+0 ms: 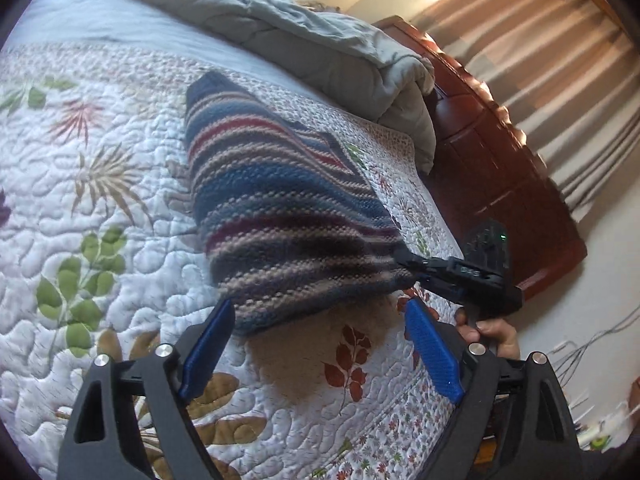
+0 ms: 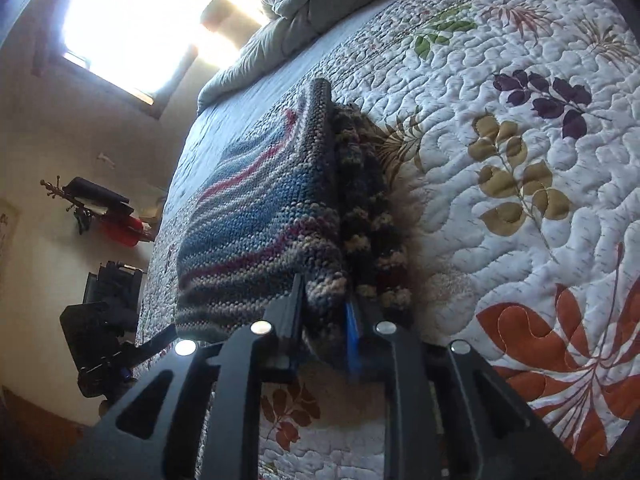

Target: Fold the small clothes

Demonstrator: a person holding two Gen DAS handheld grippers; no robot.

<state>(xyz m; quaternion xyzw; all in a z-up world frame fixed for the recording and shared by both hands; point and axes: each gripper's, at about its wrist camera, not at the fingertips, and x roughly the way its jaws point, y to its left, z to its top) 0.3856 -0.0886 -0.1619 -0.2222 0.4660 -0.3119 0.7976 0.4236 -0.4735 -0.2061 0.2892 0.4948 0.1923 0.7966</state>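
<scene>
Striped knit garment, long axis running away from the fingers: right gripper is pinching its near corner, left gripper is gaping empty.

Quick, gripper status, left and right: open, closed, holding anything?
Left gripper: open, empty, near the edge of the striped knit garment.
Right gripper: closed on a corner of the striped knit garment.

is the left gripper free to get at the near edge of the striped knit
Probably yes. The left gripper is open and empty, just short of the striped knit, with only bare quilt between. The right gripper pinches another corner, off to the side.
</scene>
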